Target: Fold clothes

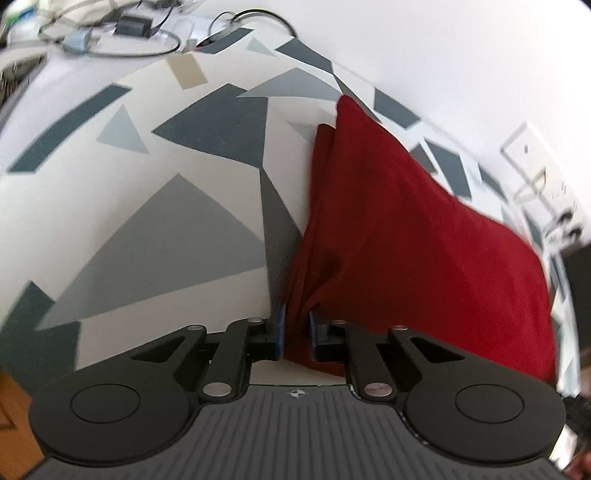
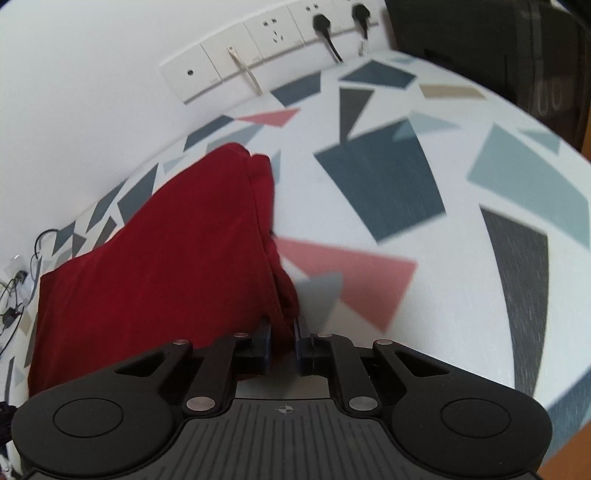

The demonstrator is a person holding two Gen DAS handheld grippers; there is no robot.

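A dark red garment (image 1: 413, 236) lies folded in layers on the patterned tablecloth (image 1: 155, 206). My left gripper (image 1: 296, 325) is shut on the garment's near left corner, with red cloth bunched between its blue pads. In the right wrist view the same red garment (image 2: 166, 266) stretches away to the left. My right gripper (image 2: 282, 328) is shut on its near right corner, and the cloth's edge runs up from between the fingers. Both grippers point steeply down at the table.
The tablecloth (image 2: 406, 192) bears grey, blue and pink shapes. A white wall with a socket strip (image 2: 258, 48) and plugged cables runs behind the table. Loose cables and adapters (image 1: 110, 33) lie at the far left end. A dark box (image 2: 517, 55) stands at the far right.
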